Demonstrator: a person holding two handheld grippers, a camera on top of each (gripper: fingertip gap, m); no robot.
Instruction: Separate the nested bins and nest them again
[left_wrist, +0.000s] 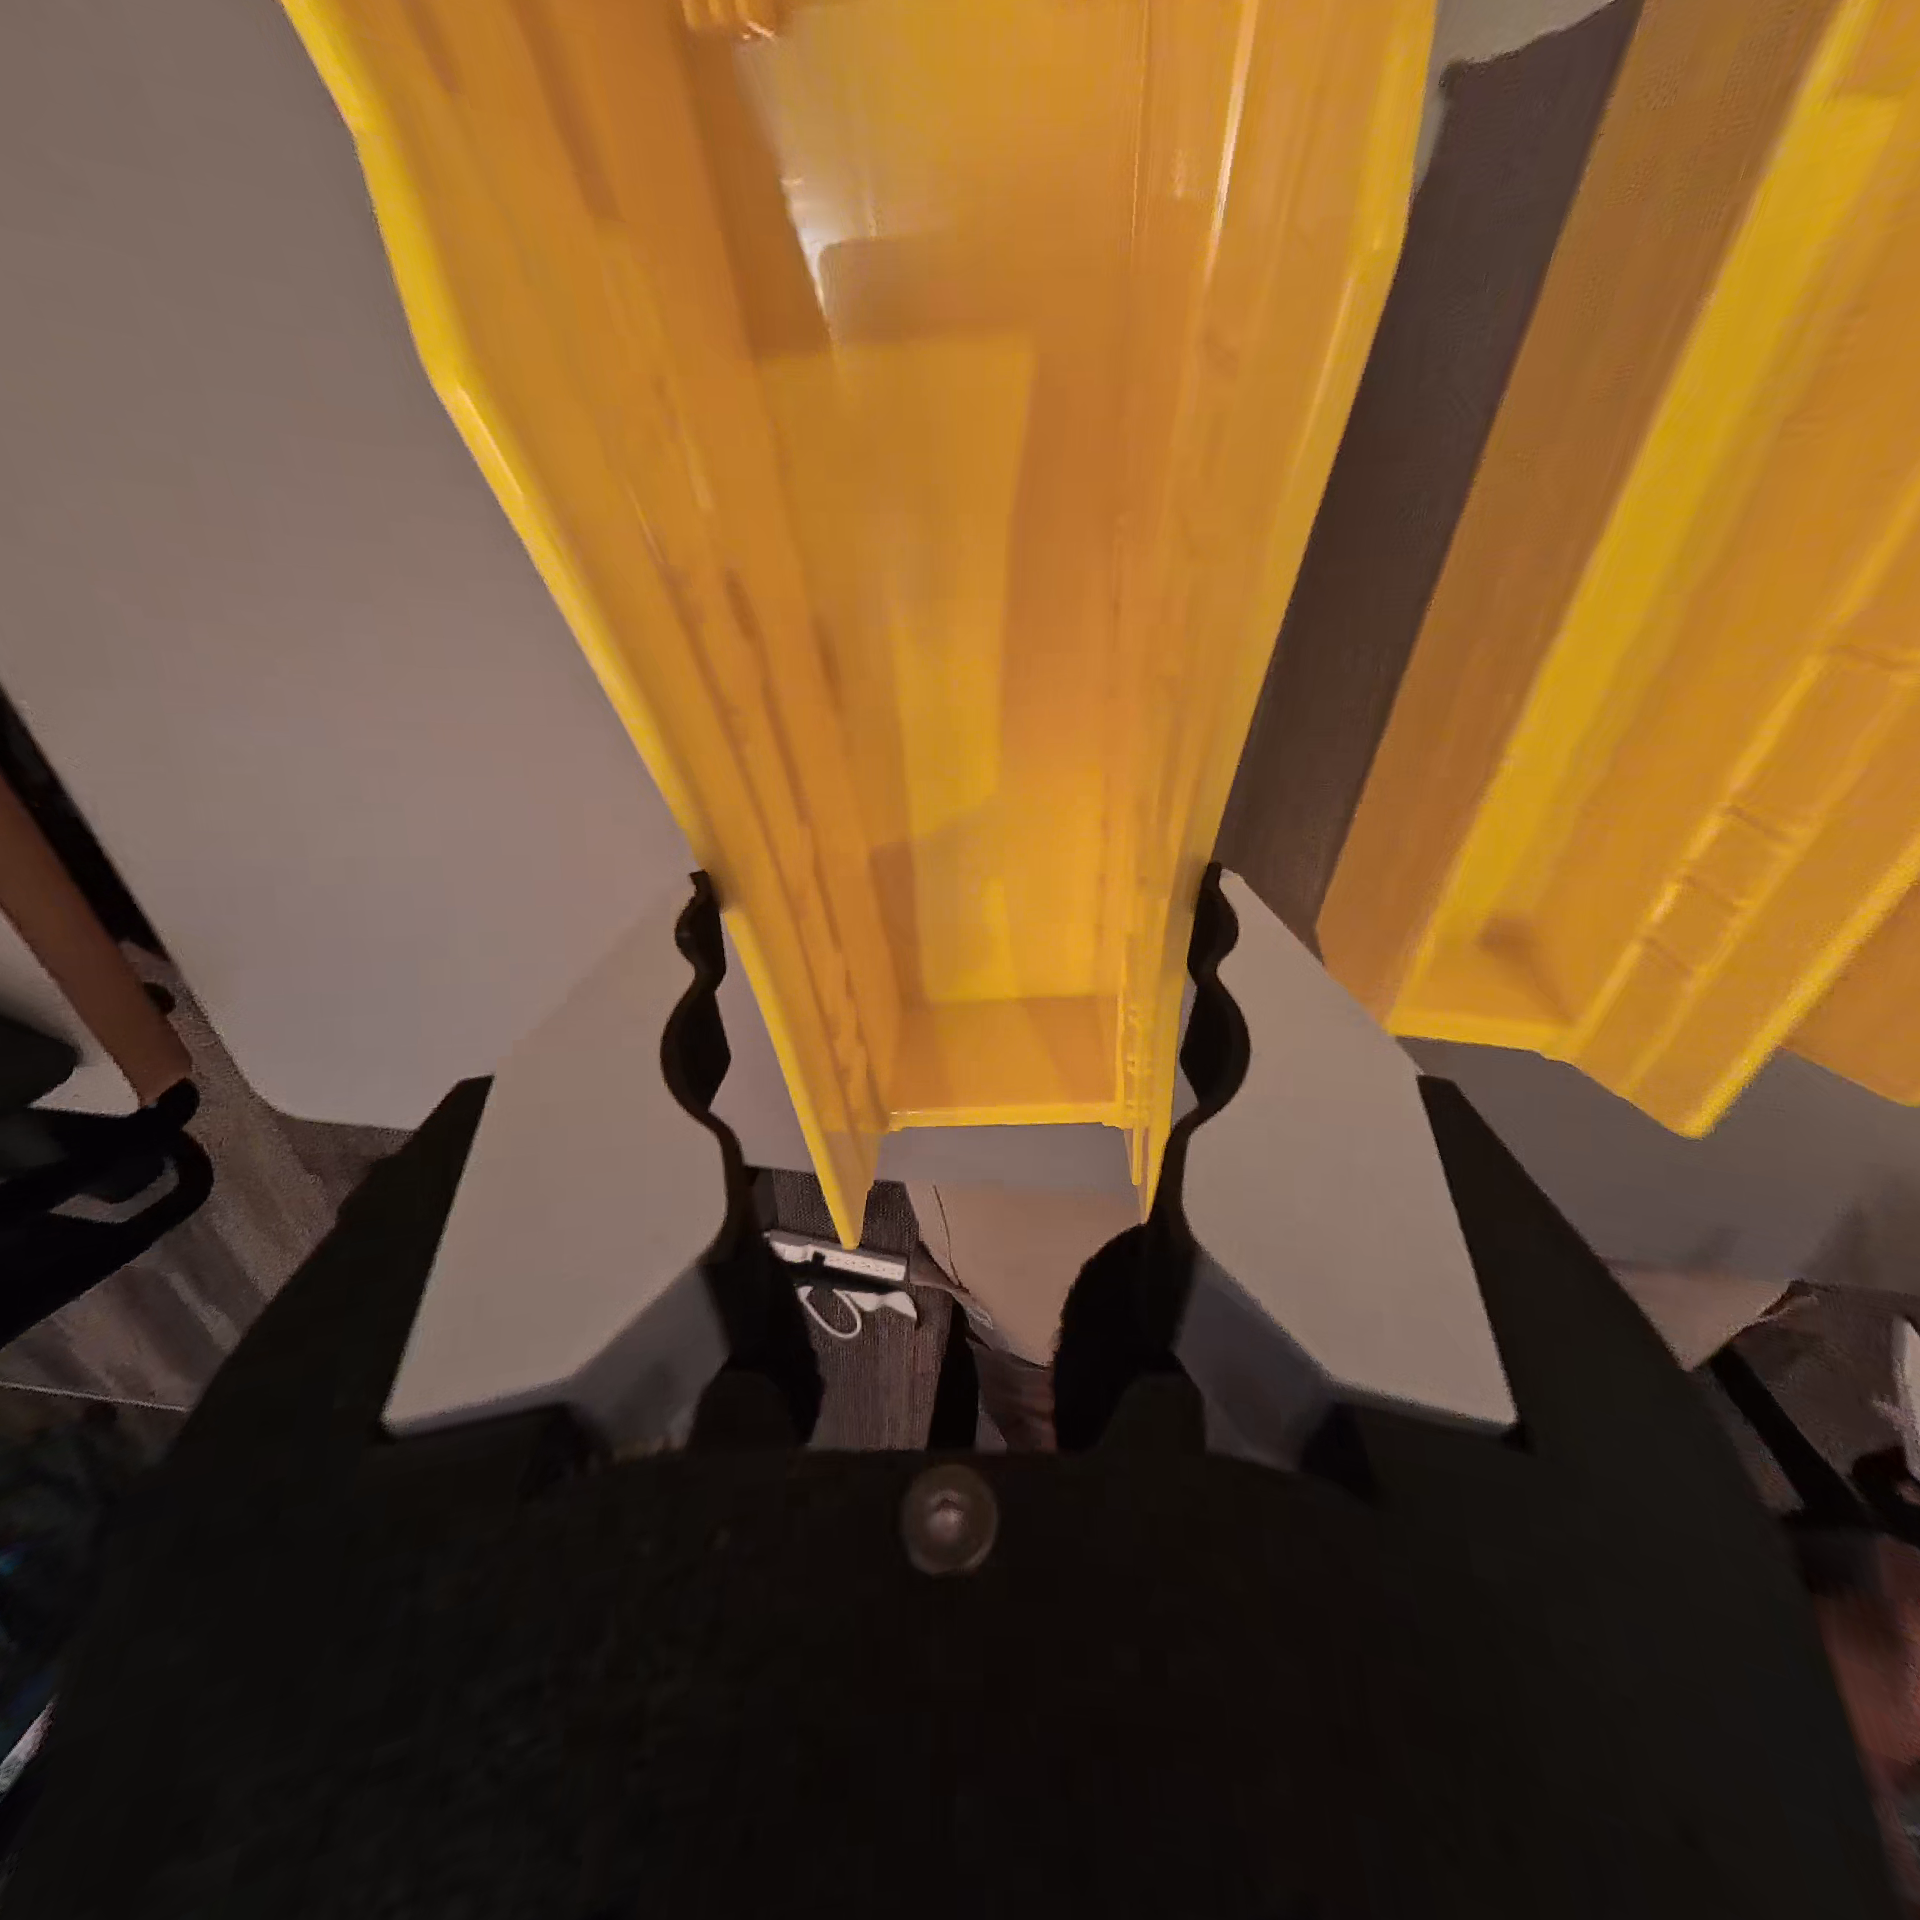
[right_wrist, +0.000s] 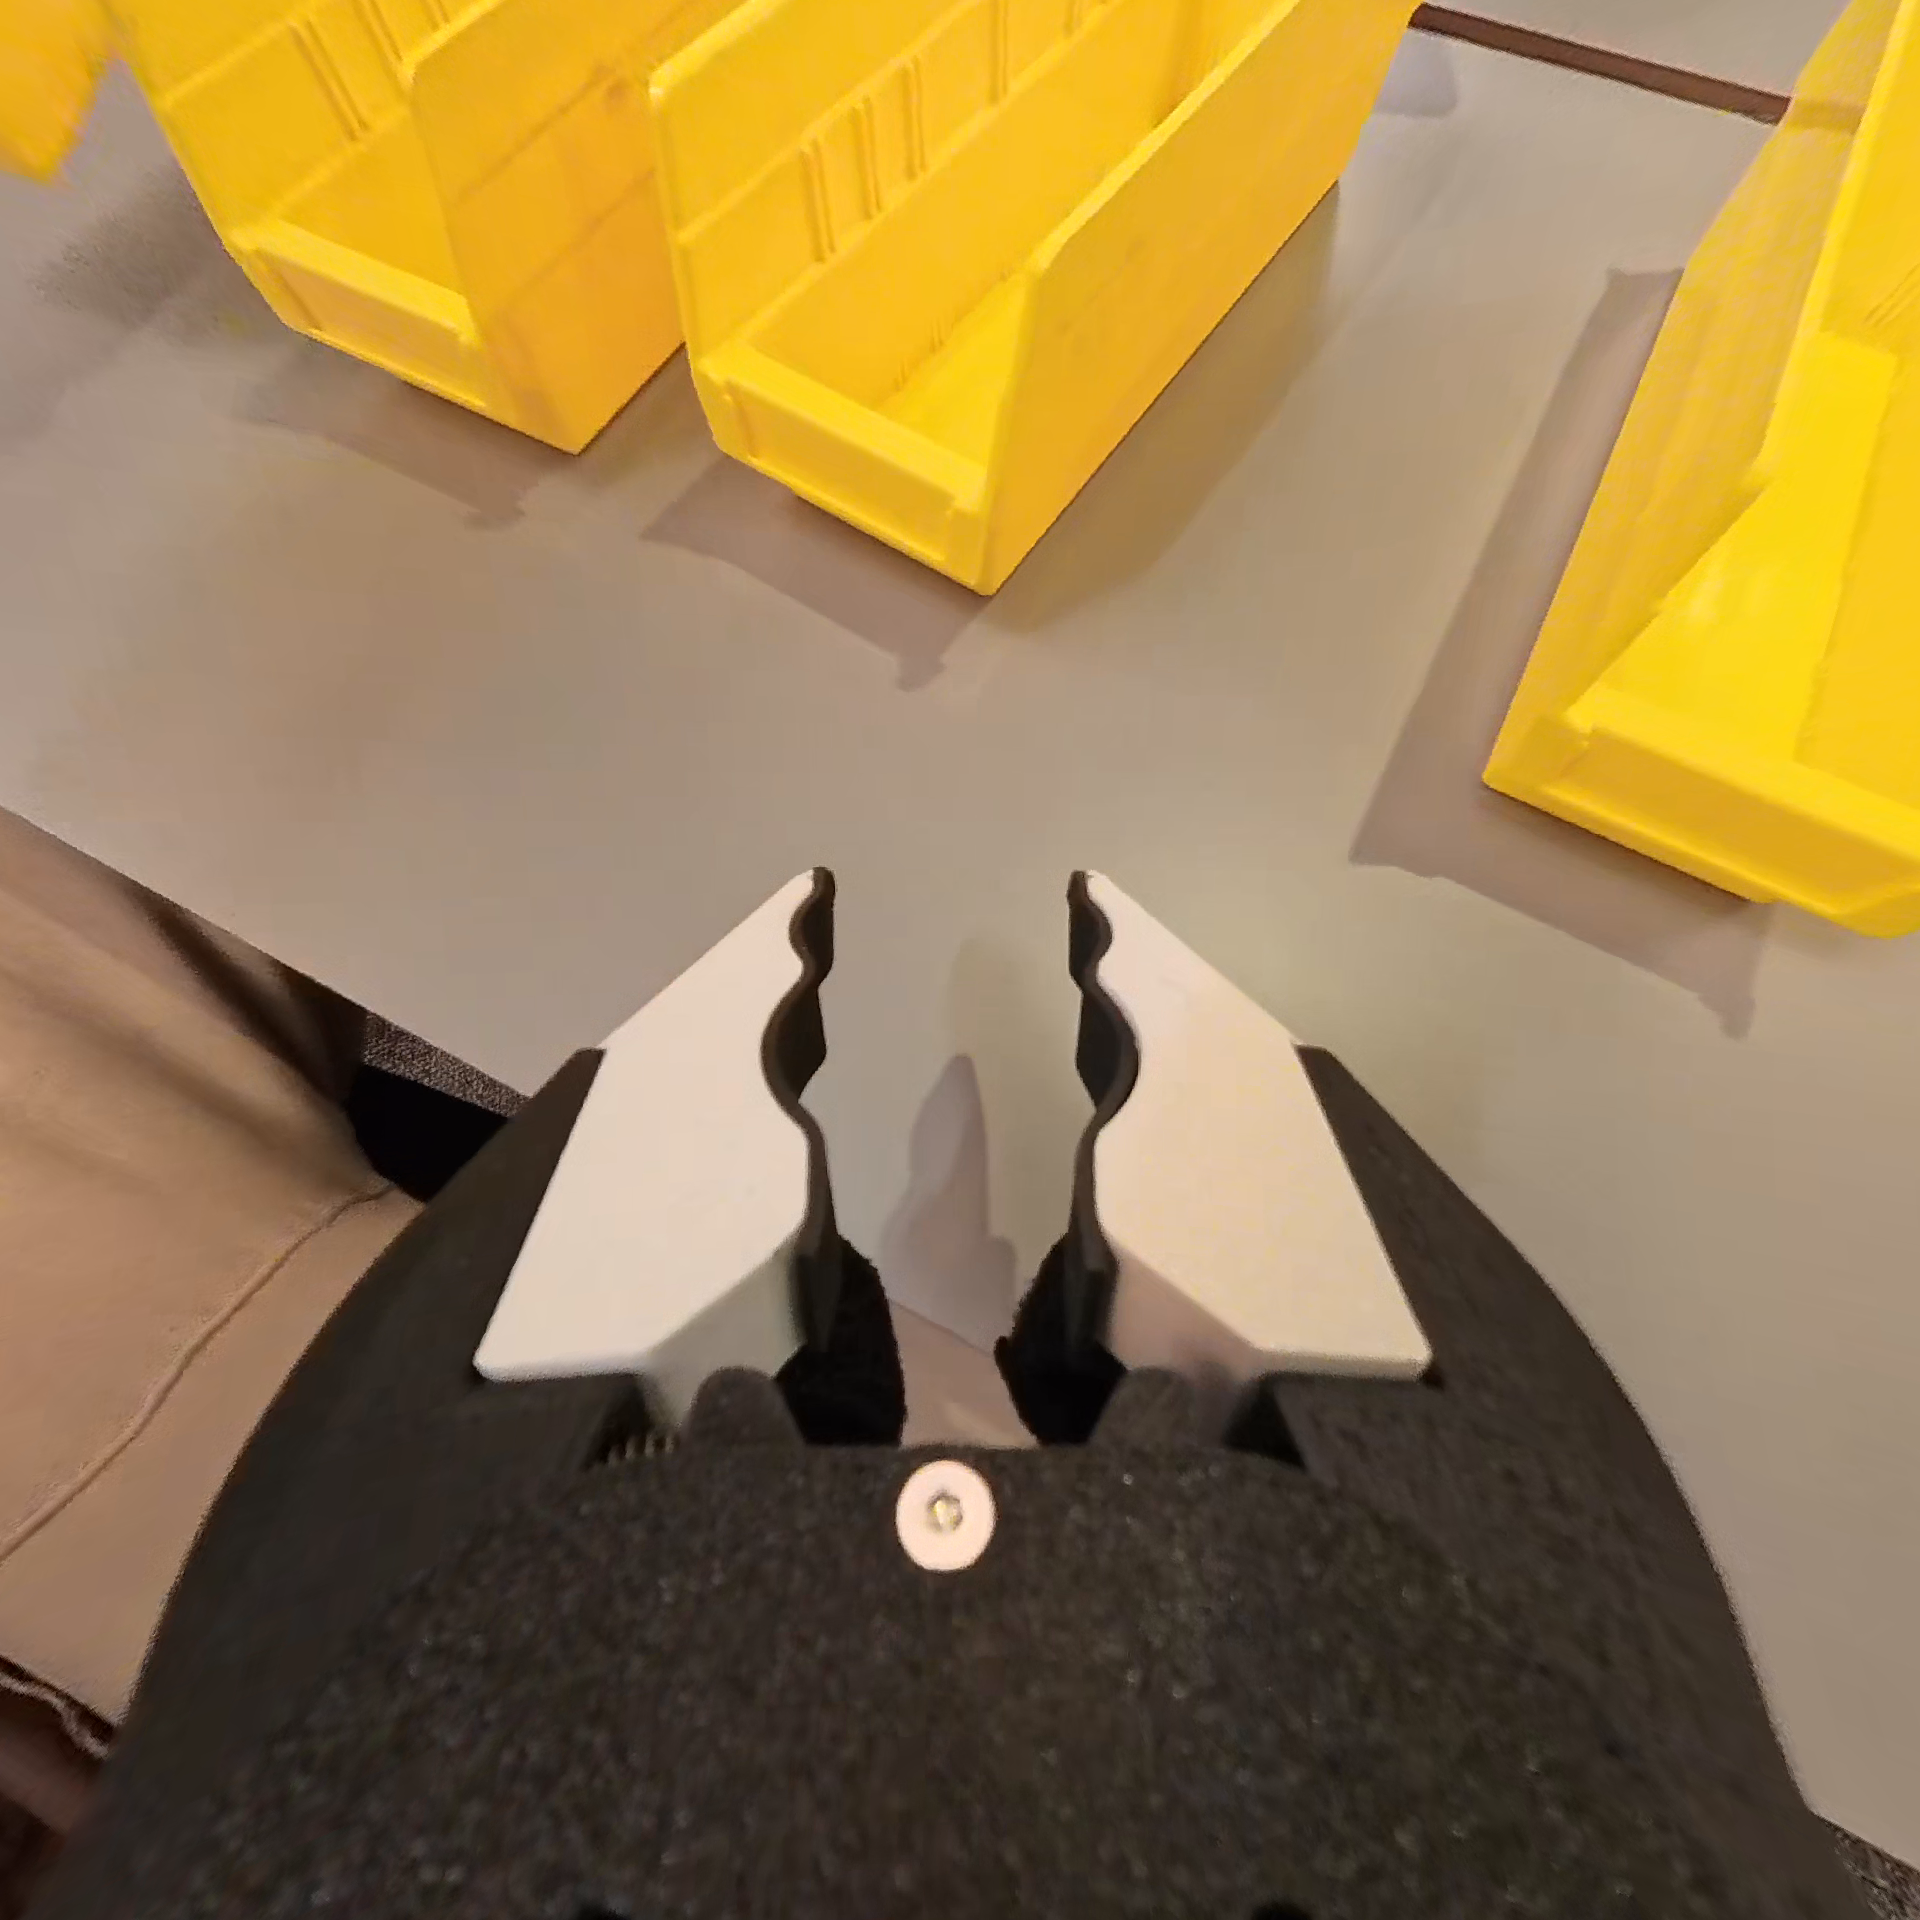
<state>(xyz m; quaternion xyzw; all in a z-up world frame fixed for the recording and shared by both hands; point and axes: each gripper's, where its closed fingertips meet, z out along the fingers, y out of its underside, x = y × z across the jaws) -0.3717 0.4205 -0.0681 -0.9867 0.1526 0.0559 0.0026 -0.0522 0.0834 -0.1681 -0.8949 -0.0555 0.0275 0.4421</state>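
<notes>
The left gripper (left_wrist: 951, 883) has its fingers (left_wrist: 1205, 997) spread wide on either side of the narrow front end of a yellow bin (left_wrist: 935, 520), the dark wavy pads touching its outer walls, so it is gripping the bin; the bin's far end runs out of the top of the left wrist view and its inside is blurred and hard to read; whether it is lifted off the grey counter (left_wrist: 260, 468) cannot be told; a second bin (left_wrist: 1662, 675) sits just beside it on the right, cut off by the edge.

The right gripper (right_wrist: 951, 878) hangs above the counter (right_wrist: 520, 675) with its fingers (right_wrist: 727, 1091) parted and holding nothing; ahead stand two bins side by side, a near bin (right_wrist: 987, 312) and a left bin (right_wrist: 395, 208), both cropped at the top; a right bin (right_wrist: 1745, 623) stands well apart, cropped by the frame; a beige cloth (right_wrist: 125, 1195) lies at the lower left, hard to identify.
</notes>
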